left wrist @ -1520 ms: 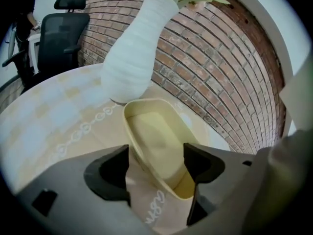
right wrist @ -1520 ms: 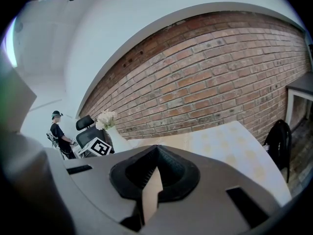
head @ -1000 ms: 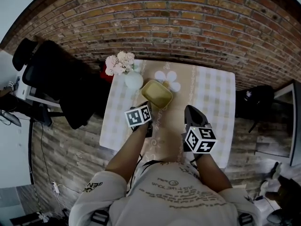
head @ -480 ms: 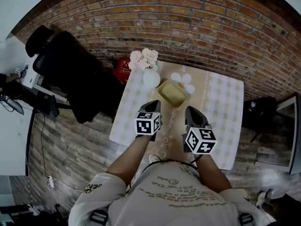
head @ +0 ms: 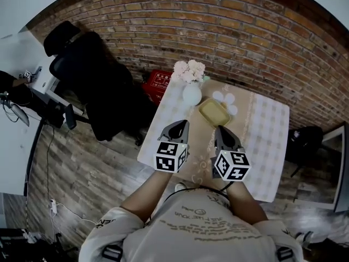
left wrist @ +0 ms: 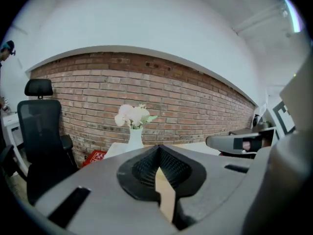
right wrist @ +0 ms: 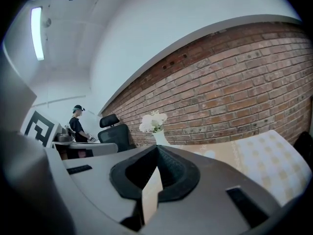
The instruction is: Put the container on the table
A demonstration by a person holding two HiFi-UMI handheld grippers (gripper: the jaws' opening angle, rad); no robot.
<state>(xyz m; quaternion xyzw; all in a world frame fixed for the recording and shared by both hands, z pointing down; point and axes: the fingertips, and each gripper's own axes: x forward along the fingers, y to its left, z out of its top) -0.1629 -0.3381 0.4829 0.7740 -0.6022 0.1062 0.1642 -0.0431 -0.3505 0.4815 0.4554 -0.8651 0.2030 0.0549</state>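
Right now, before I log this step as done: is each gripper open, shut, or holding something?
Left gripper: closed, jaws together, holding nothing.
Right gripper: closed, jaws together, holding nothing.

1. Table (head: pixel 270 146) w/ checked cloth, beige runner (head: pixel 203 146) down the middle.
2. White vase (head: pixel 191 95) w/ pale flowers at far end (nr brick wall).
3. Yellow container (head: pixel 214 112) on runner, just beside vase; white flower-shaped mat (head: pixel 229 99) touching it.
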